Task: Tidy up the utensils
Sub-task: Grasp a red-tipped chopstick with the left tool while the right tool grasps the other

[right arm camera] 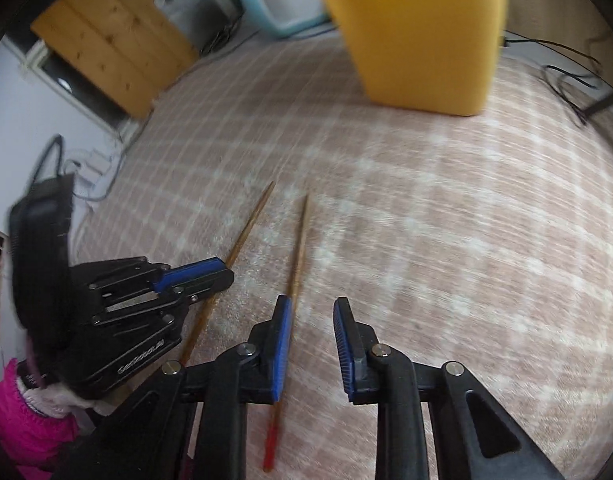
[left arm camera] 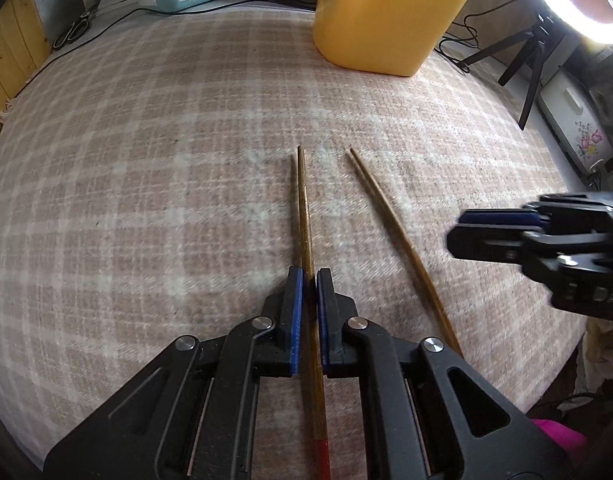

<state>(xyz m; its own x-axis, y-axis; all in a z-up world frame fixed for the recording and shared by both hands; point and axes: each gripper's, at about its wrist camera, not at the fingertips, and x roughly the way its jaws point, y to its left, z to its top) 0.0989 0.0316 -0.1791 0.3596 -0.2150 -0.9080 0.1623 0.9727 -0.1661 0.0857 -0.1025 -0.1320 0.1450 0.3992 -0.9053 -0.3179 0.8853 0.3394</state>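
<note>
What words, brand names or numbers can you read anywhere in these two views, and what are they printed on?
Pale lettering on the body of the left gripper, seen from the right wrist: too blurred to read.
White appliance at the right edge: a flower decoration only, no words legible.
Yellow container, chopsticks and plaid cloth: no text.

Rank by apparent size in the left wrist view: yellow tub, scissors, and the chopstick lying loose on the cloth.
1. Yellow tub, clearly largest.
2. Loose chopstick: long but thin, and nearer the camera, which inflates it.
3. Scissors: smallest, though far off at the edge, so true size is unsure.
</note>
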